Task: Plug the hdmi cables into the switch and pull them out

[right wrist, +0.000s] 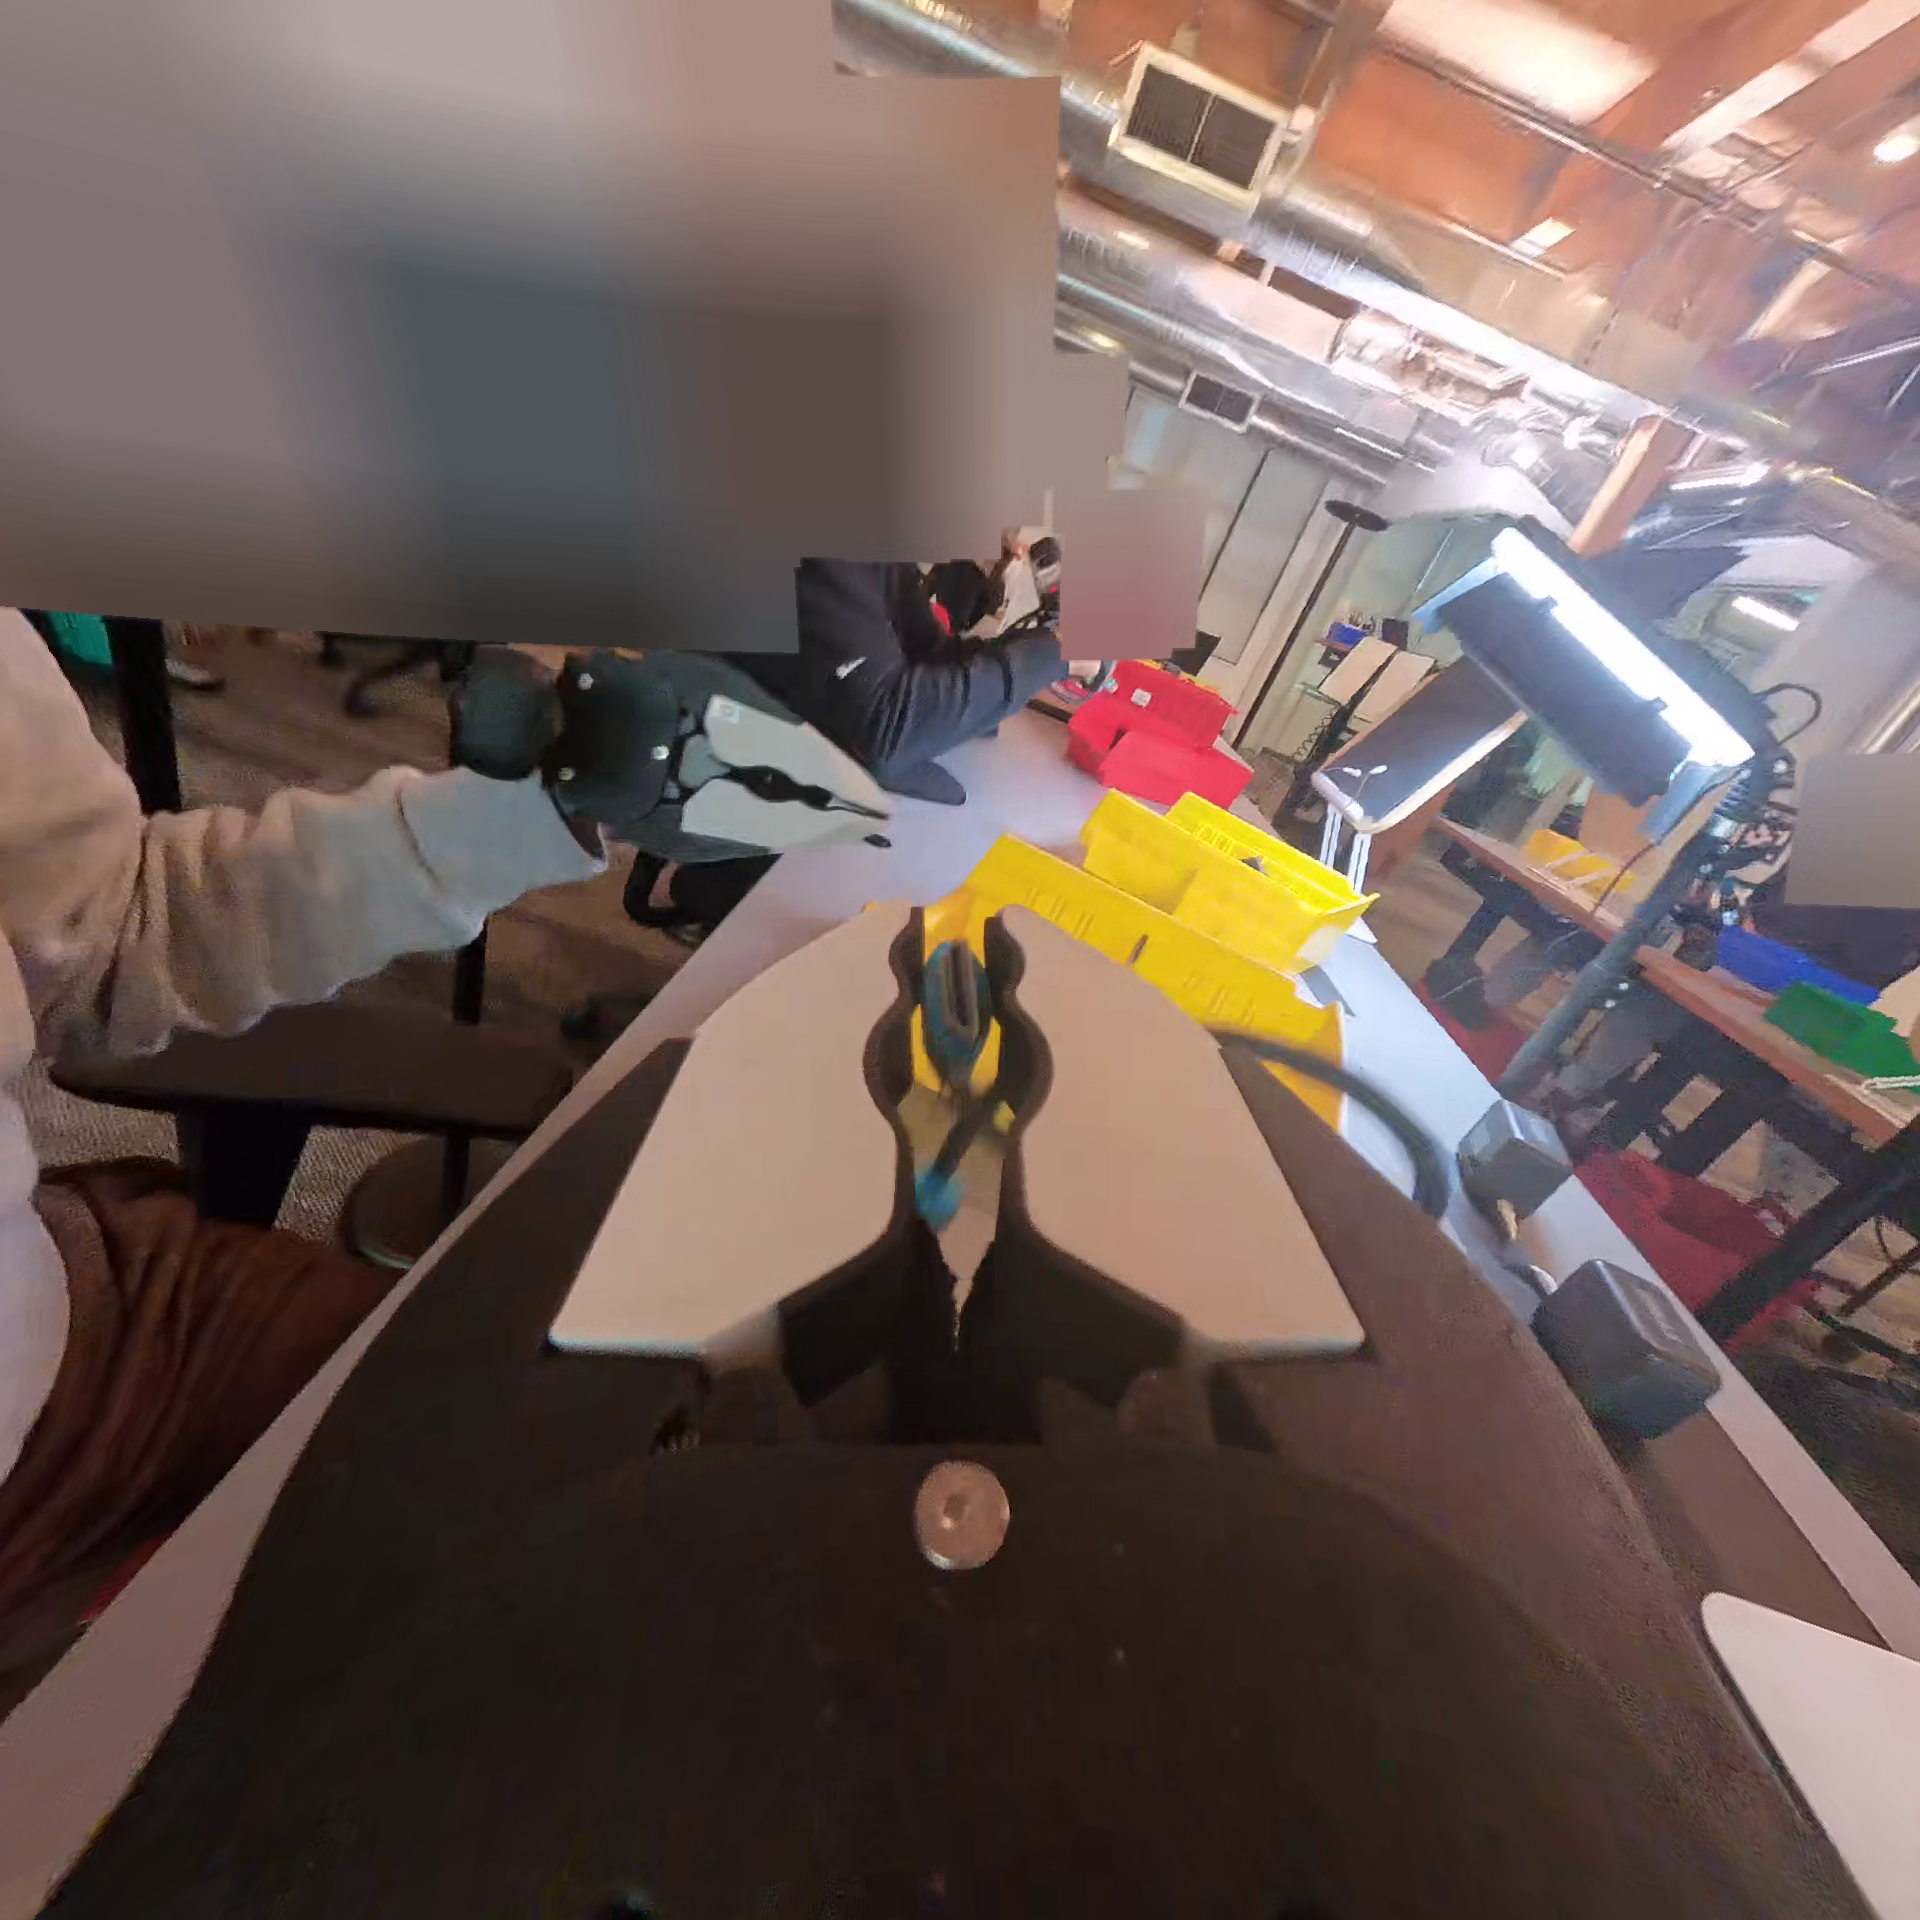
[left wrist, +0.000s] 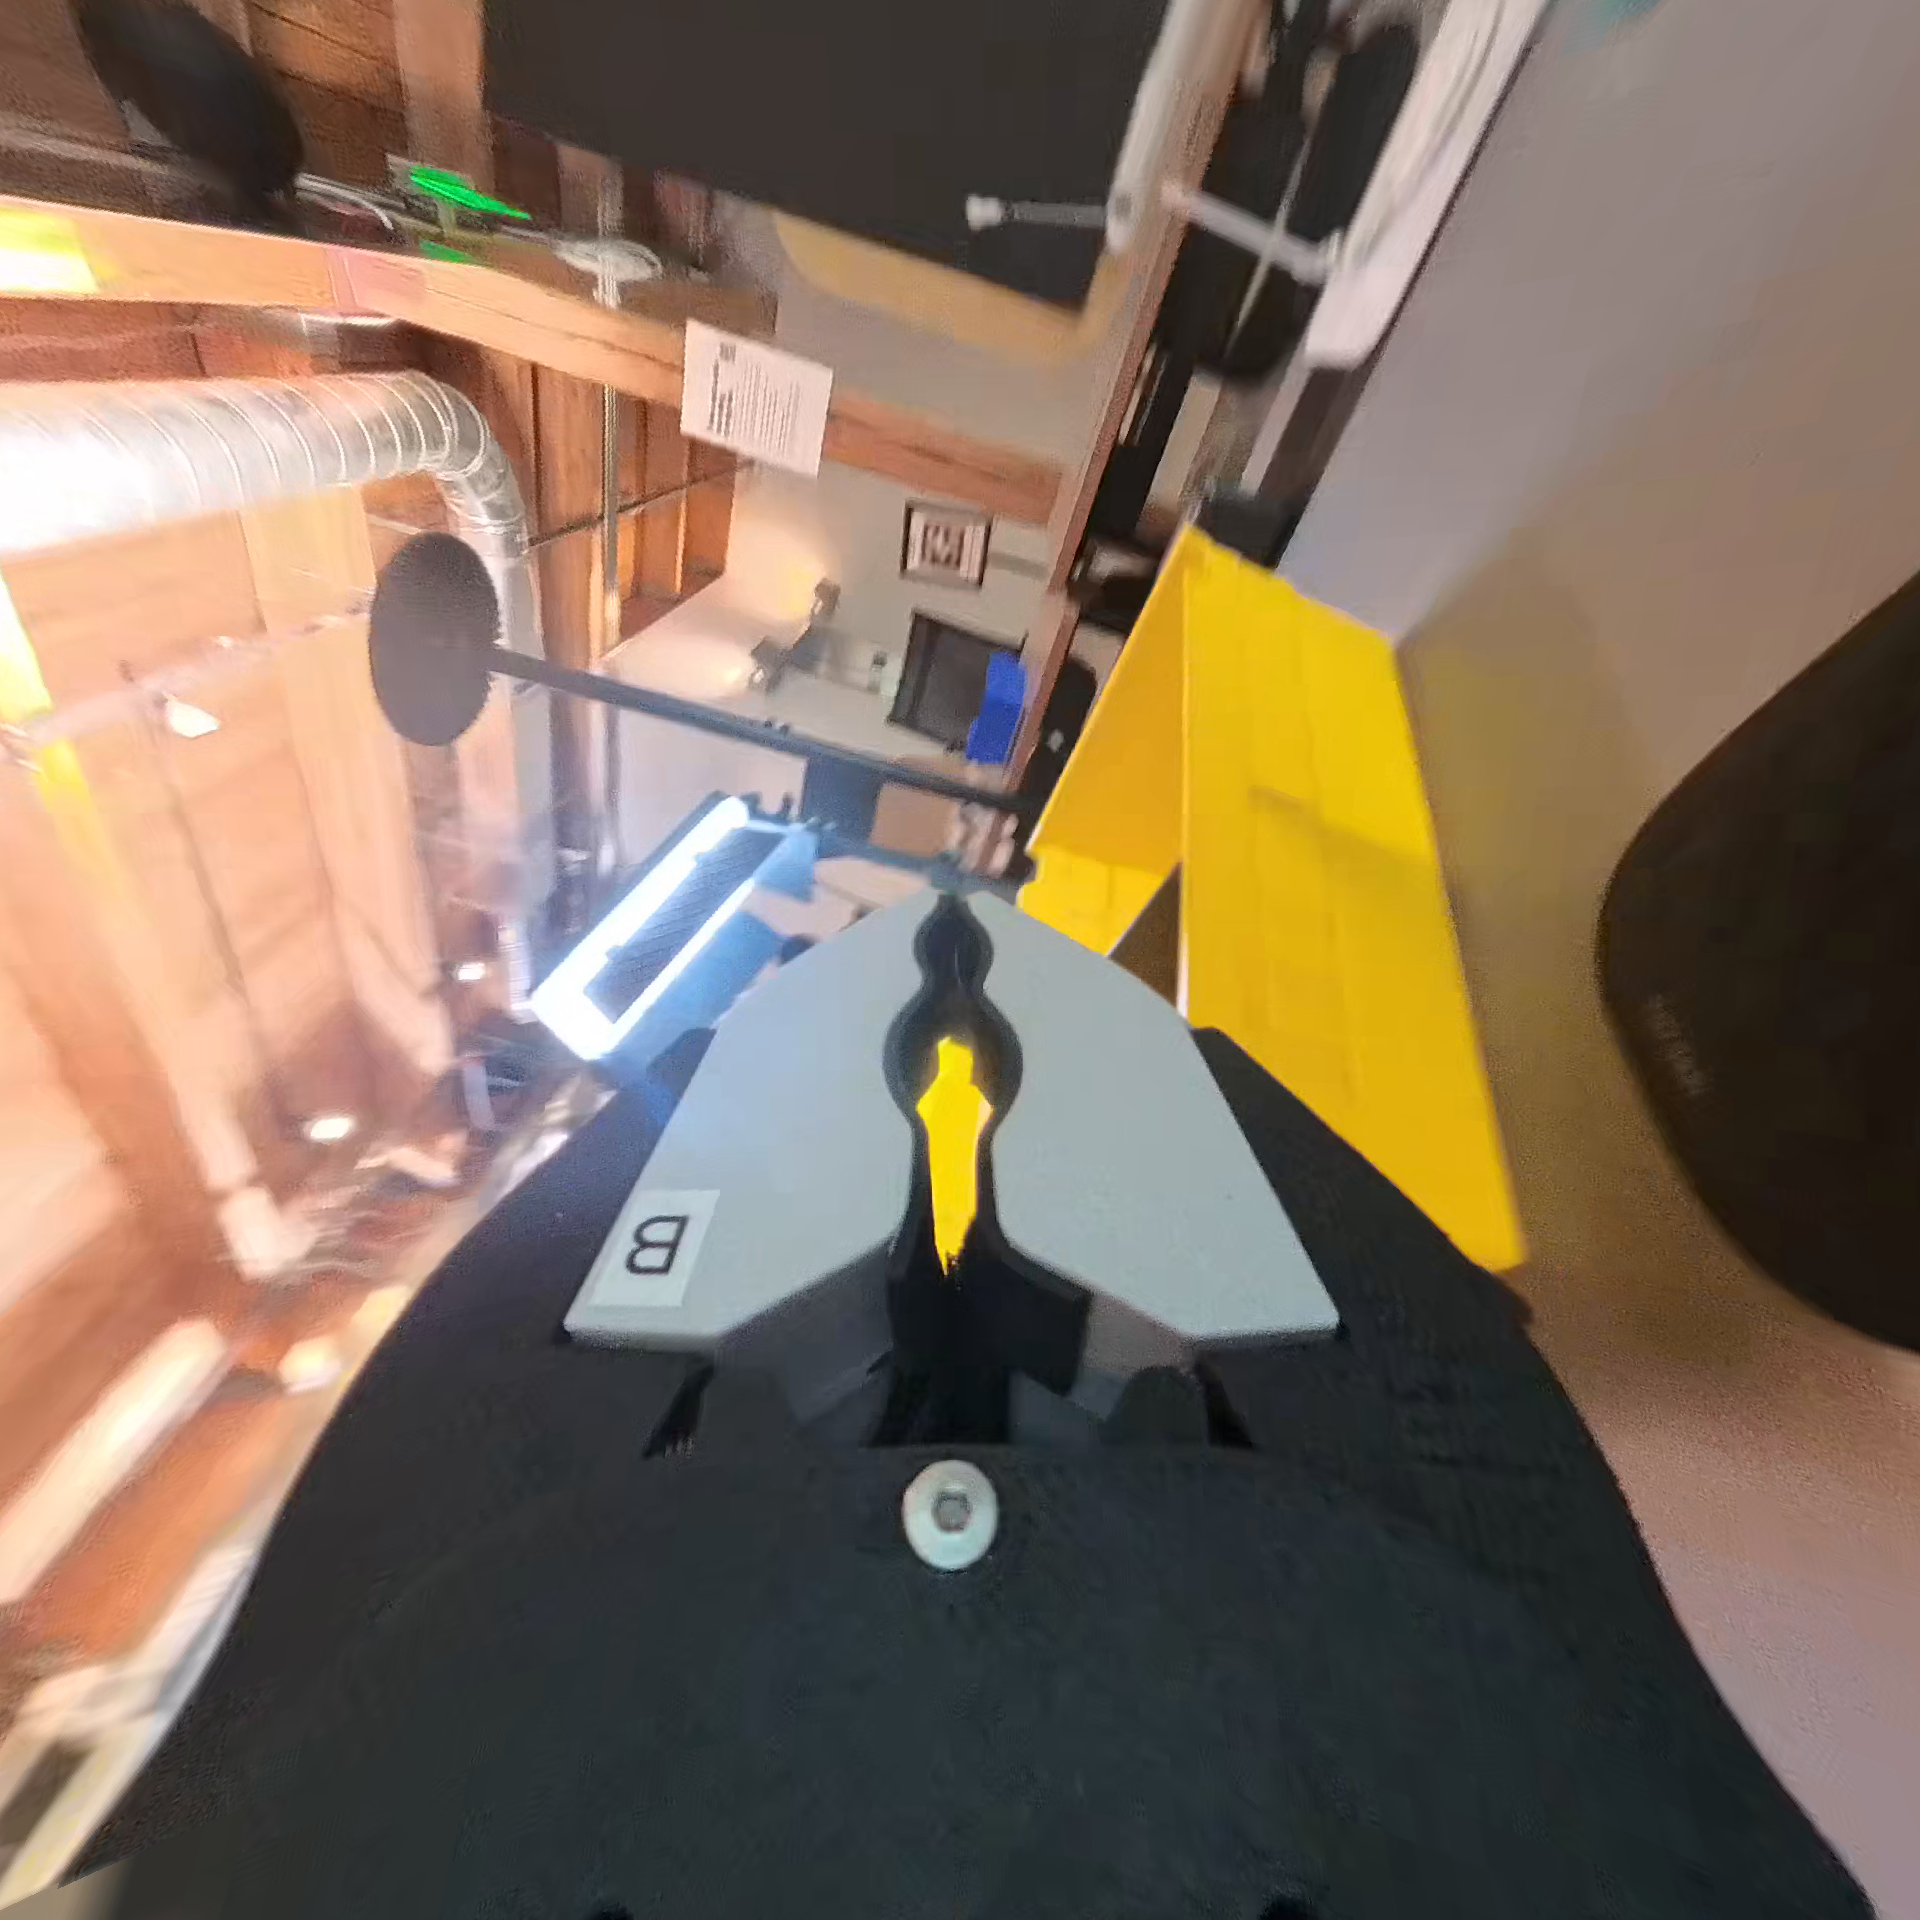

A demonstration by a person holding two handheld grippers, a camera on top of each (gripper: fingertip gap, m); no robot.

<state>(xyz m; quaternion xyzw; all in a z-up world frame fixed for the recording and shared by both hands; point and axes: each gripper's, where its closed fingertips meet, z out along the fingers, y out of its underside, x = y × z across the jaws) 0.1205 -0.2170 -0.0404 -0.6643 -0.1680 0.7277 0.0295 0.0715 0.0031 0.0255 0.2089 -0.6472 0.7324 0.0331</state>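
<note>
Left wrist view: the left gripper (left wrist: 948,883) is raised off the table, jaws together on nothing, near a yellow bin (left wrist: 1299,831). Right wrist view: the right gripper (right wrist: 956,920) clamps a blue-black cable plug (right wrist: 954,1013); the black box (right wrist: 1626,1356), likely the switch, lies unplugged, so plugging seems to remain

Long pale grey counter (right wrist: 1434,1049) here. Yellow bins (right wrist: 1174,914) sit in the middle of it, red bins (right wrist: 1153,727) farther back. Nearer, by the right edge, there's a small dark box (right wrist: 1512,1153), another black box (right wrist: 1626,1351), and a black cable (right wrist: 1361,1101) curving across the top.
</note>
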